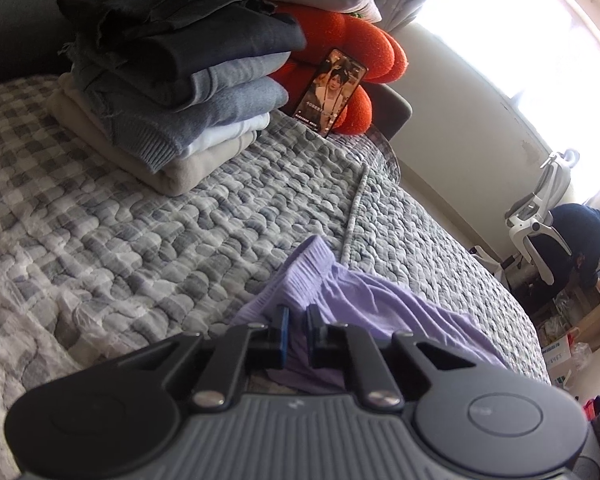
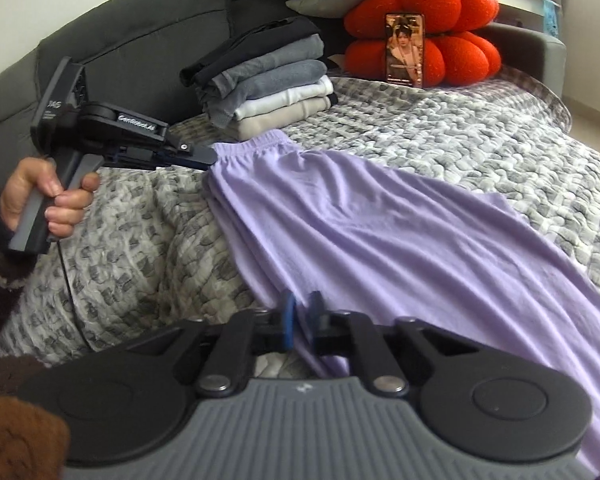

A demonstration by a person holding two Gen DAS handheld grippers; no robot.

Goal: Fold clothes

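A lilac garment (image 2: 380, 224) with an elastic waistband lies stretched across the quilted bed cover (image 2: 480, 132). My left gripper (image 1: 297, 322) is shut on the waistband corner; it shows from the side in the right wrist view (image 2: 210, 156), pinching the waistband's left end. My right gripper (image 2: 303, 312) is shut on the garment's near edge, lower down its length. In the left wrist view the lilac fabric (image 1: 364, 300) bunches around the fingers. A stack of folded clothes (image 2: 272, 76) sits behind the waistband.
A phone (image 2: 404, 50) leans on red round cushions (image 2: 452, 28) at the bed's head, beside pillows. A dark grey padded headboard (image 2: 140, 40) runs along the left. A white office chair (image 1: 540, 216) and boxes stand on the floor beyond the bed.
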